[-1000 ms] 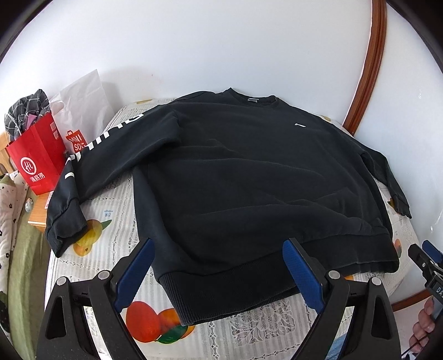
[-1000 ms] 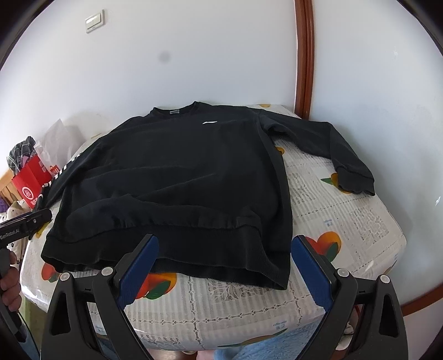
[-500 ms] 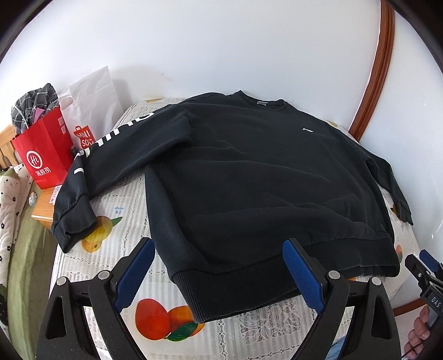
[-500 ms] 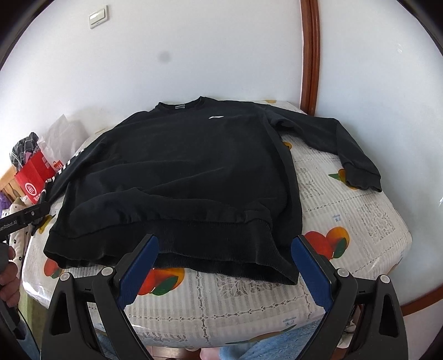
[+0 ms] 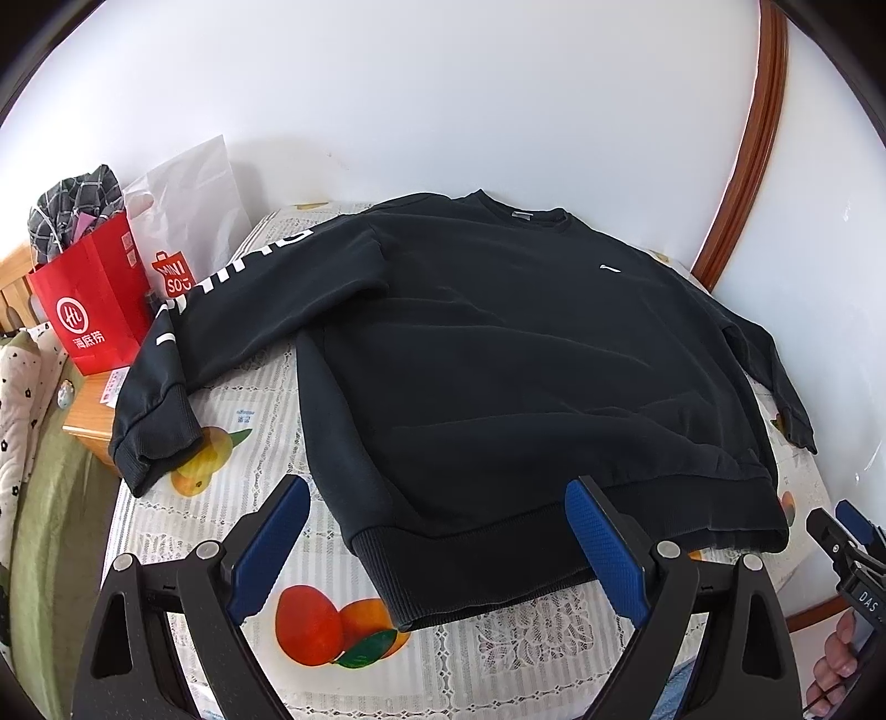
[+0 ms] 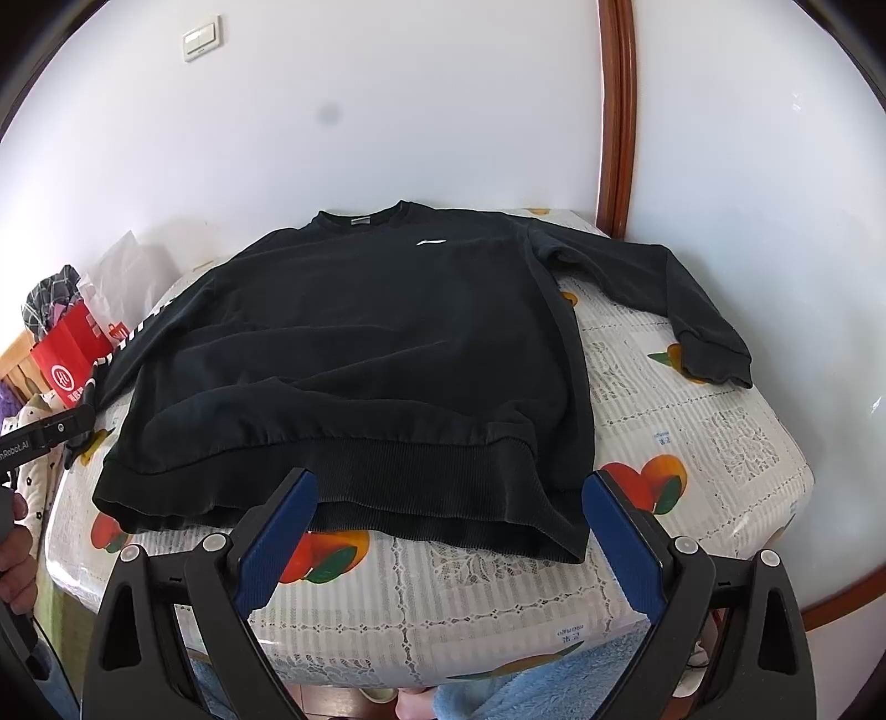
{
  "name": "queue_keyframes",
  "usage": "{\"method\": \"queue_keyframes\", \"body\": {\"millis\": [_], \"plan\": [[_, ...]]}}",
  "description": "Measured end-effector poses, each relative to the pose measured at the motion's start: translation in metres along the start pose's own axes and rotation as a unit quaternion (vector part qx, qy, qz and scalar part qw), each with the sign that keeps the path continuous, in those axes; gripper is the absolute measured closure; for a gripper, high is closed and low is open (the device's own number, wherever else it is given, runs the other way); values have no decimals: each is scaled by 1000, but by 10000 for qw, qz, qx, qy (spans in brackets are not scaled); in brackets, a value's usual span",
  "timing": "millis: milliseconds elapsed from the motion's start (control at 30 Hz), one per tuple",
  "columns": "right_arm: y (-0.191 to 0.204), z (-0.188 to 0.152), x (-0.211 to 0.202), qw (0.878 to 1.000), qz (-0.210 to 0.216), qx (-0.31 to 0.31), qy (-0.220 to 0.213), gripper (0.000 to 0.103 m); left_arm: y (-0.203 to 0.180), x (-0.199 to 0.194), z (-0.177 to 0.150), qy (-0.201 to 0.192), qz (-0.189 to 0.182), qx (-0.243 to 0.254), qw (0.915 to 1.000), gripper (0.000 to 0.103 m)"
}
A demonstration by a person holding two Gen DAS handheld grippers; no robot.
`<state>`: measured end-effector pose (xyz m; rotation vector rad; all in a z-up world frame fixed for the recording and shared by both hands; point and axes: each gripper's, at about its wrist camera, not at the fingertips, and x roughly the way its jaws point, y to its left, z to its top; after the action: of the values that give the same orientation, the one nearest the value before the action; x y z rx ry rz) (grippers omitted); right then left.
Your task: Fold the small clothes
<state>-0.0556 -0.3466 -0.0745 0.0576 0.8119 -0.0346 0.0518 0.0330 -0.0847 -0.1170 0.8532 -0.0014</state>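
Black sweatshirt (image 5: 498, 365): flat, front up, on the counter (image 6: 692, 443); long axis runs from hem to far collar.
Hem (image 6: 387, 482): nearest edge, just ahead of both claws.
Left claw (image 5: 437, 545): wide open, empty, at the hem's left corner.
Right claw (image 6: 451, 540): wide open, empty, at the right corner.

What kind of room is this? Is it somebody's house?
Most likely a room in a home. A black sweatshirt lies spread on a table with a fruit-print tablecloth; red and white shopping bags stand beside it, and a light switch sits on the plain white wall.
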Motion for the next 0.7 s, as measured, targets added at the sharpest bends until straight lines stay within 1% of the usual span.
{"method": "queue_keyframes", "body": {"millis": [467, 700], "plan": [[7, 0, -2, 10000, 34, -70, -15, 7, 9, -8, -3, -50, 43, -49, 10000, 10], [13, 6, 6, 9999, 39, -115, 20, 7, 15, -3, -2, -128, 78, 31, 9999, 10]]}}
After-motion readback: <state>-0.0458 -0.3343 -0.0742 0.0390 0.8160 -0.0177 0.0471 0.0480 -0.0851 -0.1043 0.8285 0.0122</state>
